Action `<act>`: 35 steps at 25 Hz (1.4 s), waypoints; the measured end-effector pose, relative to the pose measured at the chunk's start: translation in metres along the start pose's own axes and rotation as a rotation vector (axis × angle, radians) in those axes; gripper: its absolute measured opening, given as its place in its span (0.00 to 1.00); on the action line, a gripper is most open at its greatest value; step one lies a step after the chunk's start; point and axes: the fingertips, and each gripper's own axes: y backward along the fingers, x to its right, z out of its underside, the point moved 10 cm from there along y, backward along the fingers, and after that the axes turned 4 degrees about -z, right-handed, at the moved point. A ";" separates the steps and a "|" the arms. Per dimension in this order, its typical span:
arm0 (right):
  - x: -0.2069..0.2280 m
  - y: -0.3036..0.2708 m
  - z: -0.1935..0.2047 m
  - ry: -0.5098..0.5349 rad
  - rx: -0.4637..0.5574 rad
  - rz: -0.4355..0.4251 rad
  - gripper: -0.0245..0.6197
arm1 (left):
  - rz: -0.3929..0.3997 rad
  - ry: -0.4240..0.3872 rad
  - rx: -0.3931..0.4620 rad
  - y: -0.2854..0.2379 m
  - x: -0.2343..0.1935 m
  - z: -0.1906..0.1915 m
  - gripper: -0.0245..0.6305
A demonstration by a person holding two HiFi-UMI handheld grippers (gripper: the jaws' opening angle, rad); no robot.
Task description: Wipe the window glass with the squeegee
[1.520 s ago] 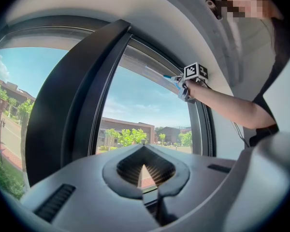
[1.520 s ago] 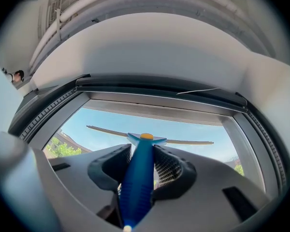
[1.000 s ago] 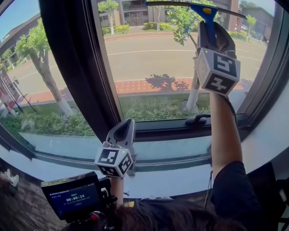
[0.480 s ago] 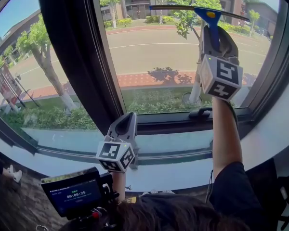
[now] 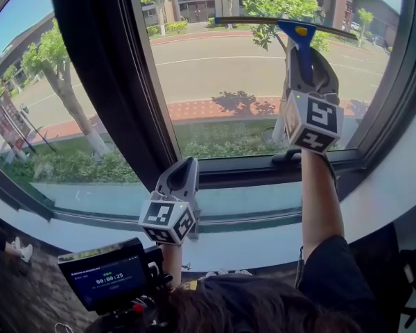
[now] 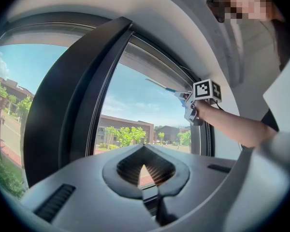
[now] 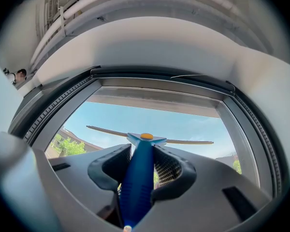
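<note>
Grey left gripper (image 5: 186, 165) and right gripper (image 5: 310, 60), ribbed dark pads (image 7: 170, 170), white cubes (image 5: 168, 226) with black square markers; dark short sleeve (image 5: 331, 272).

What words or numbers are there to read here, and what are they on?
"00:00:25": on the small screen at the bottom left of the head view.
The smaller line above it on that screen: too small to read.
The red sign outdoors at the far left: too blurred to read.
Nothing else shows text.

Right claw (image 5: 309, 55) raised, clamped; left claw (image 5: 186, 165) low, closed.
</note>
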 end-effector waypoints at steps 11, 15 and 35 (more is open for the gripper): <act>-0.004 0.016 0.015 -0.017 -0.028 0.003 0.26 | 0.014 0.002 -0.002 -0.002 0.005 -0.002 0.04; -0.004 0.024 0.023 -0.014 -0.037 -0.003 0.26 | 0.023 0.002 0.001 -0.002 0.006 -0.002 0.04; -0.018 0.059 0.064 -0.014 -0.116 -0.031 0.26 | 0.044 -0.014 -0.004 -0.003 0.007 -0.001 0.04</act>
